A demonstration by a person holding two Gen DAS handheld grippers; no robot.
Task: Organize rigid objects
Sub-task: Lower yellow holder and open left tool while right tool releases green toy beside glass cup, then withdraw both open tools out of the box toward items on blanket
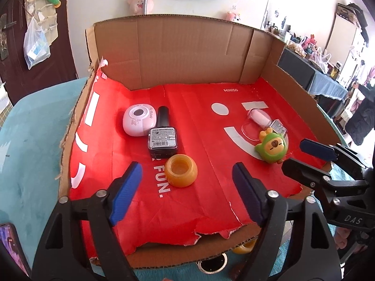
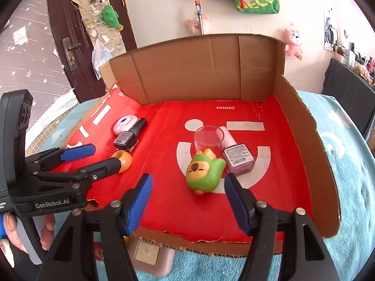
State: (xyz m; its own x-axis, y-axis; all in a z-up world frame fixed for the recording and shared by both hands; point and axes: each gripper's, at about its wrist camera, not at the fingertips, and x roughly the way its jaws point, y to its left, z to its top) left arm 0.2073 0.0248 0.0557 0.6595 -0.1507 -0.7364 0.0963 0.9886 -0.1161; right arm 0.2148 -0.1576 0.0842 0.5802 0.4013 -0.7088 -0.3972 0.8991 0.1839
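Observation:
A cardboard tray (image 1: pixel 178 53) (image 2: pixel 201 70) lined with red paper holds the objects. On its left lie an orange ring-shaped piece (image 1: pixel 181 170) (image 2: pixel 123 159), a black nail-polish bottle (image 1: pixel 162 135) (image 2: pixel 128 138) and a white-pink case (image 1: pixel 139 119) (image 2: pixel 125 121). On its right lie a green capybara toy (image 1: pixel 271 149) (image 2: pixel 204 174), a pink nail-polish bottle (image 1: pixel 262 118) (image 2: pixel 236 156) and a clear glass (image 1: pixel 249 129) (image 2: pixel 208 140). My left gripper (image 1: pixel 187 192) (image 2: pixel 98 157) is open and empty, just short of the orange piece. My right gripper (image 2: pixel 187 201) (image 1: pixel 304 154) is open and empty, just short of the green toy.
The tray rests on a teal cloth (image 1: pixel 32 140) (image 2: pixel 346 187). A phone (image 1: pixel 11 248) lies at the front left. A small beige box (image 2: pixel 150 255) and a metal ring (image 1: pixel 212 261) sit below the tray's torn front edge. A door and wall stand behind.

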